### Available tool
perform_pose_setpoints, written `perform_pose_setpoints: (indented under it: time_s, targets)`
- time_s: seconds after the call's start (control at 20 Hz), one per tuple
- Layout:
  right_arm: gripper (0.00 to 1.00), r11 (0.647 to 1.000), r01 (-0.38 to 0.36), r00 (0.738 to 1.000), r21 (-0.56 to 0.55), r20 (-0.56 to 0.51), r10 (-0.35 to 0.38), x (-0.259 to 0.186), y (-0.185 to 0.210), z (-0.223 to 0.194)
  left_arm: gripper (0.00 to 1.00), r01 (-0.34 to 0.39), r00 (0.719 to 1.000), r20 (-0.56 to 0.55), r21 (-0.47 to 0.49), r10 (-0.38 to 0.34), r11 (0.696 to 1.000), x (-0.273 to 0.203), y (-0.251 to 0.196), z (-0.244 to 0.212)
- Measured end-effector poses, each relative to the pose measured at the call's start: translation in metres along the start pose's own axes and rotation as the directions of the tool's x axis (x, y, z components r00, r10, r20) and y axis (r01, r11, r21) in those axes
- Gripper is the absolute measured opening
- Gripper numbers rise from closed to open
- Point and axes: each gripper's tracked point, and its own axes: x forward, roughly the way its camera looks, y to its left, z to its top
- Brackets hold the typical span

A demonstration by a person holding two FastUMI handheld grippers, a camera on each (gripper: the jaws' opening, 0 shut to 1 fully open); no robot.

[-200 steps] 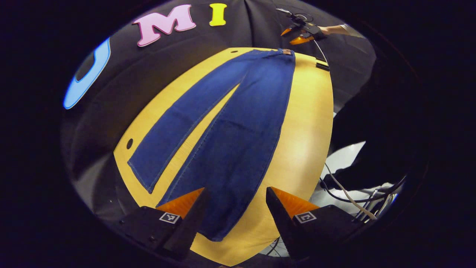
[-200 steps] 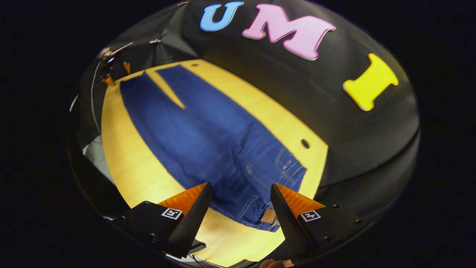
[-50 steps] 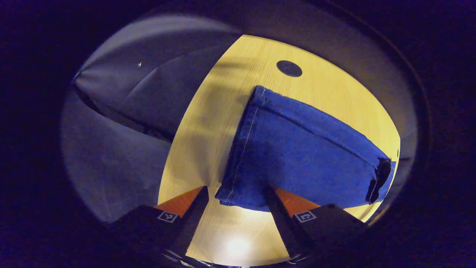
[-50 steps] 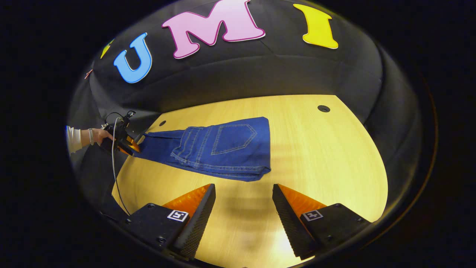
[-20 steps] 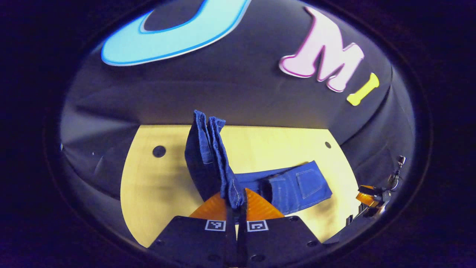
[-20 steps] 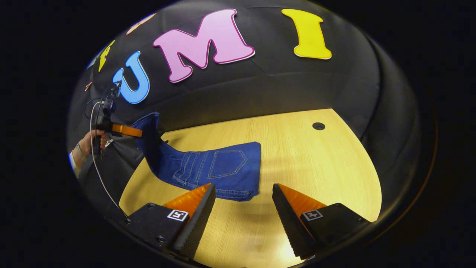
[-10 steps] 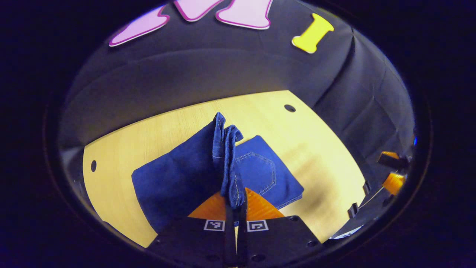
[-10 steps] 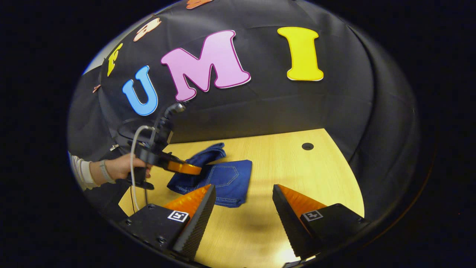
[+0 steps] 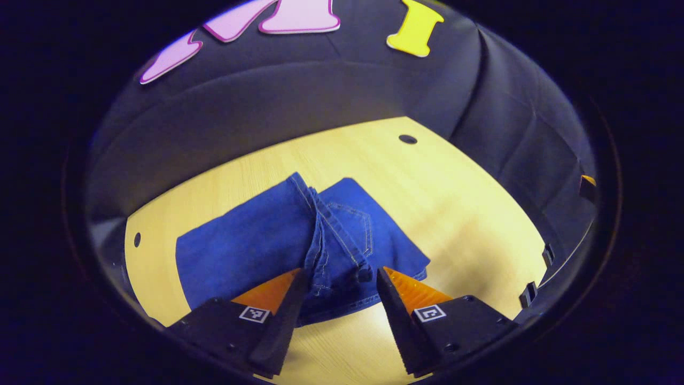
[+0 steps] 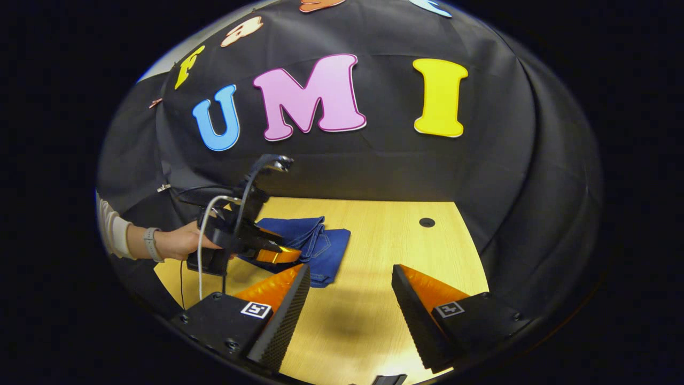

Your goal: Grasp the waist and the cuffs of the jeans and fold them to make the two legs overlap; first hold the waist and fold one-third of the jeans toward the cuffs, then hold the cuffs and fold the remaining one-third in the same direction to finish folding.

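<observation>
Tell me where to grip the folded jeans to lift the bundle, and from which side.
Grip the folded jeans at the thick fold edge nearest the left tool, coming in low from that near side. There the layers stack together, so one pinch probably catches them all; the cuff hems on top lie loose.

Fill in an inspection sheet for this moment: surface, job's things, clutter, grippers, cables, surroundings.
Surface: wooden table, round holes near its edges.
Job's things: jeans lying folded on the table, cuff end laid over the back-pocket part.
Clutter: nothing seen.
Grippers: left gripper jaws open above the jeans' near edge, denim between them but not pinched; right gripper jaws open over bare table, holding nothing.
Cables: light cable hanging from the left gripper by the hand.
Surroundings: black cloth wall behind the table.
</observation>
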Motion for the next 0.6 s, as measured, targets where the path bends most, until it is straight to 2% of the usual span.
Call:
perform_pose_setpoints:
  time_s: [0.1, 0.15, 0.2, 0.3, 0.4, 0.45, 0.5, 0.6]
  targets:
    - [0.95, 1.0, -0.003, 0.999, -0.008, 0.052, 0.003, -0.011, 0.016, 0.015, 0.9, -0.026, 0.993, 0.118, 0.032, 0.022, 0.999, -0.043, -0.003, 0.019]
    - [0.95, 1.0, 0.006, 0.996, -0.021, 0.089, -0.005, -0.02, 0.022, 0.026, 0.97, -0.045, 0.983, 0.181, 0.052, 0.035, 0.998, -0.07, -0.004, 0.027]
    - [0.95, 0.999, 0.018, 0.992, -0.032, 0.126, -0.014, -0.03, 0.03, 0.036, 0.99, -0.065, 0.968, 0.248, 0.068, 0.046, 0.996, -0.099, -0.005, 0.035]
    - [0.96, 0.998, 0.046, 0.98, -0.041, 0.194, -0.037, -0.056, 0.048, 0.055, 0.99, -0.102, 0.926, 0.37, 0.068, 0.07, 0.992, -0.167, -0.01, 0.042]
    - [0.96, 0.998, 0.054, 0.967, -0.029, 0.249, -0.045, -0.086, 0.073, 0.073, 0.99, -0.133, 0.875, 0.472, 0.027, 0.105, 0.991, -0.246, -0.014, 0.039]
    - [0.96, 0.998, 0.057, 0.958, -0.029, 0.283, -0.046, -0.102, 0.085, 0.082, 0.98, -0.149, 0.841, 0.525, -0.009, 0.131, 0.989, -0.284, -0.014, 0.034]
    - [0.97, 0.997, 0.062, 0.948, -0.037, 0.314, -0.047, -0.117, 0.096, 0.09, 0.98, -0.152, 0.813, 0.565, -0.033, 0.144, 0.988, -0.318, -0.017, 0.029]
    - [0.96, 0.995, 0.084, 0.931, -0.051, 0.361, -0.06, -0.147, 0.114, 0.101, 0.98, -0.193, 0.78, 0.596, -0.059, 0.189, 0.98, -0.379, -0.017, 0.004]
